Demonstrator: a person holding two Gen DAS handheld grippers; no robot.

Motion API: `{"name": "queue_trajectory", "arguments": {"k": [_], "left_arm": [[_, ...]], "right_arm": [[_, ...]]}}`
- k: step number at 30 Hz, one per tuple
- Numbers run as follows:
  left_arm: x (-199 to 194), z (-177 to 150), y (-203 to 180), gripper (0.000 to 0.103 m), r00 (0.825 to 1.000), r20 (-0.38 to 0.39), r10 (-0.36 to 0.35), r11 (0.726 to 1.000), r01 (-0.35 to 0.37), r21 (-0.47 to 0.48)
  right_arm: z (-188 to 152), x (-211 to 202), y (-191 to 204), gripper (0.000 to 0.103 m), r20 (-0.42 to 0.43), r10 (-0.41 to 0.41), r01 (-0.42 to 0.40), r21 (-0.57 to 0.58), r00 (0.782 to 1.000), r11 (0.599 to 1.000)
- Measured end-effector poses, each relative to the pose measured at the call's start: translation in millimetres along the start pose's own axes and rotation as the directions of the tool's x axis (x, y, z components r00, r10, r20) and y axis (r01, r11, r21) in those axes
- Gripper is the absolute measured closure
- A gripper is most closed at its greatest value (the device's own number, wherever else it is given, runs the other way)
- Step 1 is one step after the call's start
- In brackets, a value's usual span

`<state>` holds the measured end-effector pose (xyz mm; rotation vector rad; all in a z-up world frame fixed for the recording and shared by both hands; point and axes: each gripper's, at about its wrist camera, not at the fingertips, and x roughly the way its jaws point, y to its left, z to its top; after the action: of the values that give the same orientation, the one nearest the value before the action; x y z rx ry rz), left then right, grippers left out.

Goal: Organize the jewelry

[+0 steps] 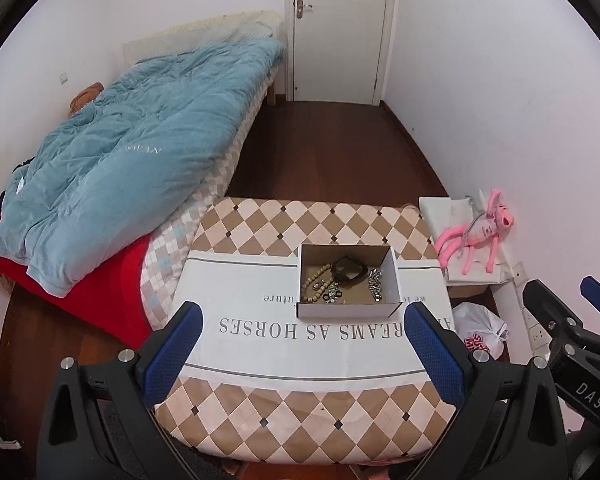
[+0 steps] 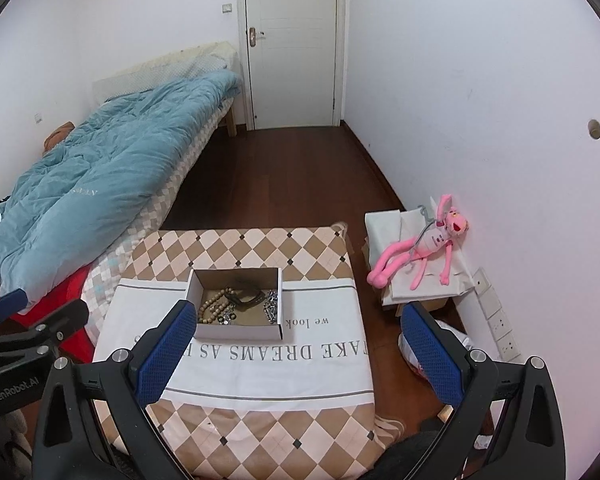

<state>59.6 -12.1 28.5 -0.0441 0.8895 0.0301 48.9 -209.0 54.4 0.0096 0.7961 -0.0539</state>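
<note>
A shallow cardboard box (image 1: 392, 272) (image 2: 196, 284) rests on the cloth-covered table (image 1: 260, 332) (image 2: 320, 360). Inside it lie a beige bead string (image 1: 316, 278) (image 2: 214, 304), a dark bracelet (image 1: 350, 270) (image 2: 246, 298), small dark rings (image 1: 332, 296) (image 2: 226, 318) and a sparkly silver chain (image 1: 375, 284) (image 2: 271, 304). My left gripper (image 1: 302, 328) hovers open above the table's near half, short of the box. My right gripper (image 2: 298, 328) is open too, held high with the box just beyond its left fingertip. Neither holds anything.
A bed with a blue quilt (image 1: 132, 168) (image 2: 100, 176) and red sheet (image 1: 112, 292) flanks the table's left. At the right wall a pink plush toy (image 1: 480, 232) (image 2: 424, 246) lies on white packages; a plastic bag (image 1: 480, 330) and power strip (image 2: 496, 320) sit below. Dark wood floor (image 1: 332, 152) leads to a shut door (image 2: 292, 40).
</note>
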Motion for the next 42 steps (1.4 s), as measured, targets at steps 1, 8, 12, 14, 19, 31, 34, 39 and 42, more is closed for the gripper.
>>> {"name": "queue_trajectory", "arguments": {"k": [1,8,12,14,19,31,34,39,42], "left_arm": [[5,2,0,0.0,1.0,-0.009,0.009,1.0,-0.009,0.0],[34,13,1,0.0,0.998,-0.06,0.031,0.999,-0.032,-0.003],[47,19,0,0.0,0.995,-0.092,0.026,1.0,-0.026,0.001],[54,21,-1,0.0,0.994,-0.11,0.025,1.0,-0.025,0.0],[70,24,-4,0.0,0.988,-0.154,0.029,1.0,-0.028,0.007],[84,24,-3,0.0,0.982,-0.183,0.038,0.999,-0.037,0.01],[85,23,-3,0.0,0.982,-0.183,0.039,0.999,-0.038,0.011],[86,22,-3,0.0,0.982,-0.185,0.04,0.999,-0.038,0.014],[88,20,-1,0.0,0.981,-0.187,0.048,0.999,-0.045,0.023]], "right_arm": [[1,4,0,0.0,-0.008,-0.002,0.002,0.001,1.0,1.0],[12,48,-3,0.0,-0.086,0.009,-0.009,0.003,0.996,1.0],[18,63,1,0.0,-0.102,0.0,-0.002,-0.012,0.995,1.0],[22,71,2,0.0,-0.115,0.0,-0.002,-0.018,0.993,1.0],[27,92,4,0.0,-0.156,-0.005,0.0,-0.031,0.988,1.0],[24,117,9,0.0,-0.22,-0.002,-0.009,-0.048,0.976,0.999],[24,118,9,0.0,-0.222,-0.001,-0.01,-0.047,0.975,0.999],[21,121,11,0.0,-0.234,0.007,-0.018,-0.045,0.972,0.999],[21,120,12,0.0,-0.237,0.006,-0.018,-0.047,0.972,0.999]]}}
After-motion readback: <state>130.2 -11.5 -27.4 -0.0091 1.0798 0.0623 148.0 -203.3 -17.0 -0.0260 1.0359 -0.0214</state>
